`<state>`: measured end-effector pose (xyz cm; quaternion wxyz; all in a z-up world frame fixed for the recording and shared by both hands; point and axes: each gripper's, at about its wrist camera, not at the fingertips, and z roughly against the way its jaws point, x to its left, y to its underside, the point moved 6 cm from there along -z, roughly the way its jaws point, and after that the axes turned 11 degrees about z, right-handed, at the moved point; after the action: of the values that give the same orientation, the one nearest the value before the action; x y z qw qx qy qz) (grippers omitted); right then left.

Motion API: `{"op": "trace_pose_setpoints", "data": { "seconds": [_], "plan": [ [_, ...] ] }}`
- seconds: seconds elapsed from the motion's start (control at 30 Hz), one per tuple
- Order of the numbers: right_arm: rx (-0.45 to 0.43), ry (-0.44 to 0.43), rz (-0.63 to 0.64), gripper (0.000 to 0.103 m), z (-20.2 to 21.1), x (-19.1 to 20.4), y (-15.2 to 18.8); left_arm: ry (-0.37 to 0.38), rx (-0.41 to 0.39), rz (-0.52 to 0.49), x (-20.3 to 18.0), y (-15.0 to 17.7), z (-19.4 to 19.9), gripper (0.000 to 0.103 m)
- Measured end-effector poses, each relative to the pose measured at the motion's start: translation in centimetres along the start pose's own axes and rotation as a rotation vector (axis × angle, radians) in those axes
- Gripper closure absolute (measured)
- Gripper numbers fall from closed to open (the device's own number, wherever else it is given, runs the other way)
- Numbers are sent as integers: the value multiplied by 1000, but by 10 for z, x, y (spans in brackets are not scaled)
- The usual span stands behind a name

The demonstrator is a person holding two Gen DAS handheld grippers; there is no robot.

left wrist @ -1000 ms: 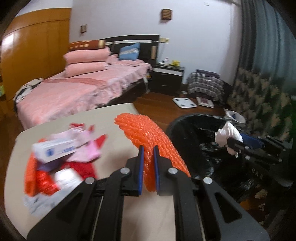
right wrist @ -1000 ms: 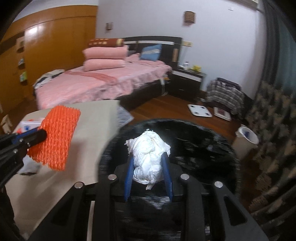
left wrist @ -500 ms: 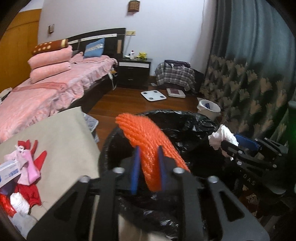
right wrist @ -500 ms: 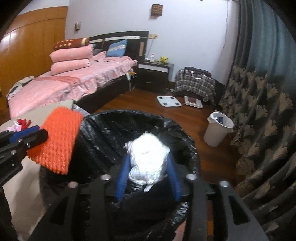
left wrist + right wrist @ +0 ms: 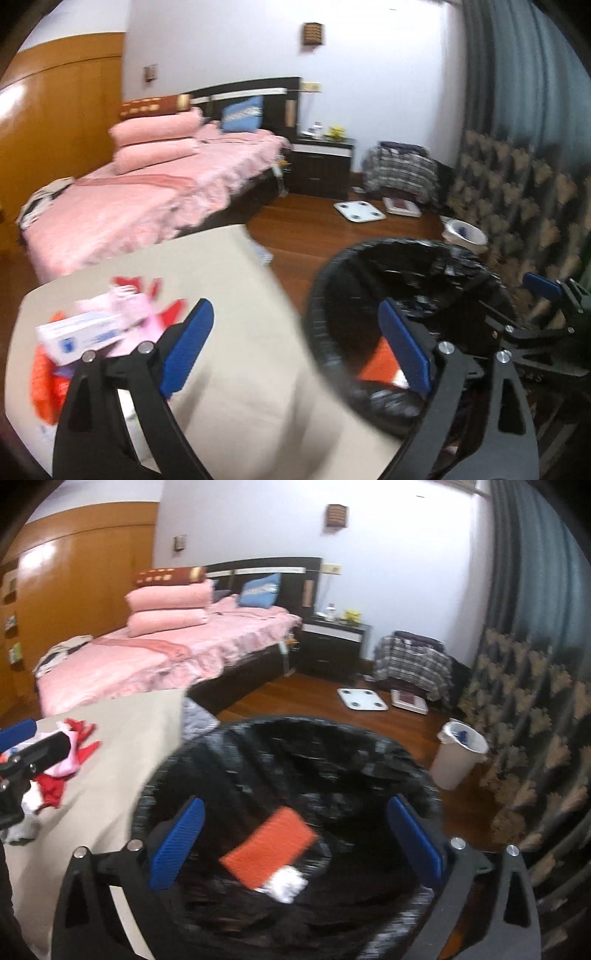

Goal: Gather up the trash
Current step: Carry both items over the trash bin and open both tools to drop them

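Observation:
The black-lined trash bin (image 5: pixel 369 746) stands beside the beige table (image 5: pixel 236 288). The orange foam net (image 5: pixel 269 845) and the white crumpled paper (image 5: pixel 286 884) lie inside the bin; the net also shows in the left wrist view (image 5: pixel 376 365). My right gripper (image 5: pixel 293 840) is open and empty above the bin. My left gripper (image 5: pixel 295 343) is open and empty over the table's right edge and the bin rim (image 5: pixel 321 295). A pile of trash sits on the table's left: a white and blue box (image 5: pixel 79 332), pink and red wrappers (image 5: pixel 136 302).
A pink bed (image 5: pixel 166 653) stands behind the table. A nightstand (image 5: pixel 332 646), a white scale (image 5: pixel 362 699) on the wood floor and a small white bin (image 5: pixel 458 757) by the patterned curtain lie to the right.
Both grippers opened. The orange net and the white paper dropped into the black bin. The left gripper swung back left toward the table.

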<state>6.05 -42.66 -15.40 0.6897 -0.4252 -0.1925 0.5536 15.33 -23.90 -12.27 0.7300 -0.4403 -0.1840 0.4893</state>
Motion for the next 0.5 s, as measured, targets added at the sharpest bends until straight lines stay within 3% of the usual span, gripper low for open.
{"op": "trace_pose_setpoints", "data": {
  "seconds": [0.27, 0.5],
  "plan": [
    [-37, -131, 56, 6, 3, 82, -31, -136, -32, 61, 83, -14, 22, 13],
    [-46, -223, 115, 6, 4, 147, -45, -261, -41, 112, 159, -5, 46, 13]
  ]
}}
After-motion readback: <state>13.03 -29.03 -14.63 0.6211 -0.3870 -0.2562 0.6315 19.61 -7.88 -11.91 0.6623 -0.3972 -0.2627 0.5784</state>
